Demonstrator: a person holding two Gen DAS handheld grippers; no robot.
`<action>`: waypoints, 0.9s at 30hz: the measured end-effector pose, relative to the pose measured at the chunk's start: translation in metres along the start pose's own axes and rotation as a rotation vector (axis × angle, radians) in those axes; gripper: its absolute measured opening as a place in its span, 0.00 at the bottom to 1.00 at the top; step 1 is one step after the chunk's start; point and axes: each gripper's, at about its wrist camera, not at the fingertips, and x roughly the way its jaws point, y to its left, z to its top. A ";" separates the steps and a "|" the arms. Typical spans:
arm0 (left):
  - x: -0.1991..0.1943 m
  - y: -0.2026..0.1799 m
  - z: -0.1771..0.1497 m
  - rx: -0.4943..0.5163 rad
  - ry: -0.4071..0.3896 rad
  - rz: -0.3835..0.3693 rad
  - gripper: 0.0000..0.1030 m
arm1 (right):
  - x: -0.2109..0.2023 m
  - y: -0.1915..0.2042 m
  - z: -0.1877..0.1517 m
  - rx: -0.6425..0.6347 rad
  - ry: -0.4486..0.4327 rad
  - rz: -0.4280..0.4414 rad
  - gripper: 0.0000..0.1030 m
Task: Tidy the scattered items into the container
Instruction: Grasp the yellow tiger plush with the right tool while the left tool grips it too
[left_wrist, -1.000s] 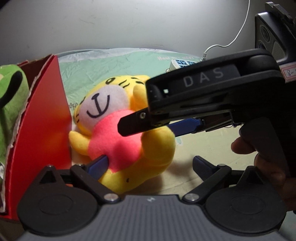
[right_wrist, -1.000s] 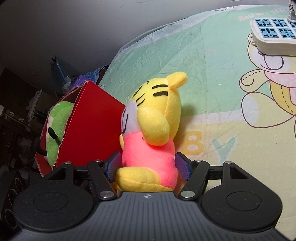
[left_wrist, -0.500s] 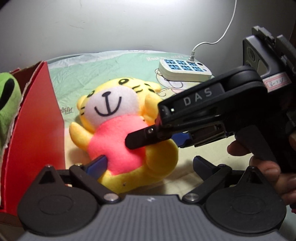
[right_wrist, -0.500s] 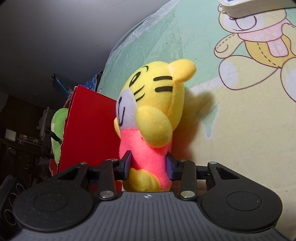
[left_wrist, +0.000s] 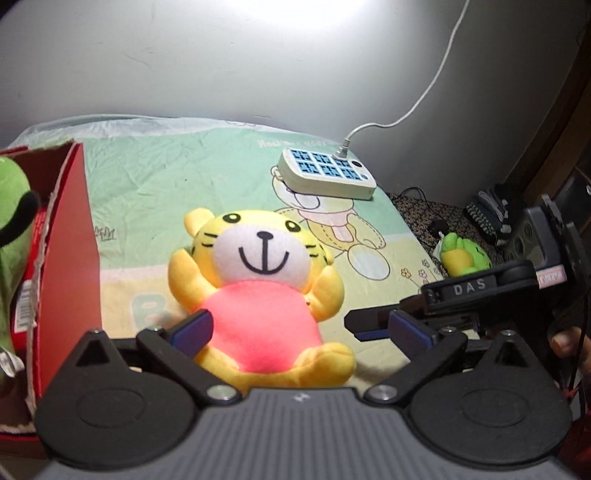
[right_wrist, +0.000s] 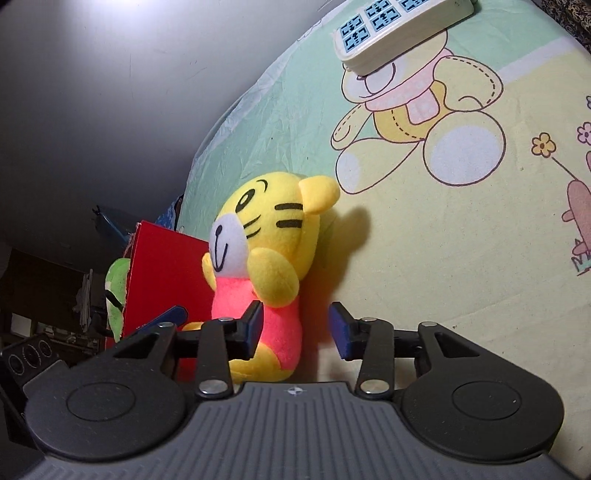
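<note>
A yellow tiger plush (left_wrist: 258, 295) sits upright at 12 o'clock between the left hand-held gripper (left_wrist: 301, 328)'s apart fingers; the right hand-held gripper (right_wrist: 297, 326), also apart, flanks it.

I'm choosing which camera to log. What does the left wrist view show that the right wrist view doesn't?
Only the left wrist view shows the right gripper from outside, a small green and yellow plush and the strip's white cable. Only the right wrist view shows the tiger plush side-on and dark clutter past the bed. Both show the tiger plush, red box, green plush, power strip and printed sheet.
</note>
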 end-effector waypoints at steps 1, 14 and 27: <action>0.000 0.004 0.005 -0.030 -0.012 0.016 0.98 | 0.001 0.000 0.001 0.005 -0.010 0.020 0.47; 0.043 0.036 -0.001 -0.218 0.077 0.053 0.99 | 0.044 0.005 0.018 0.025 -0.018 0.044 0.53; 0.049 0.031 -0.012 -0.148 0.092 0.088 0.96 | 0.081 0.015 0.018 0.023 0.034 0.073 0.64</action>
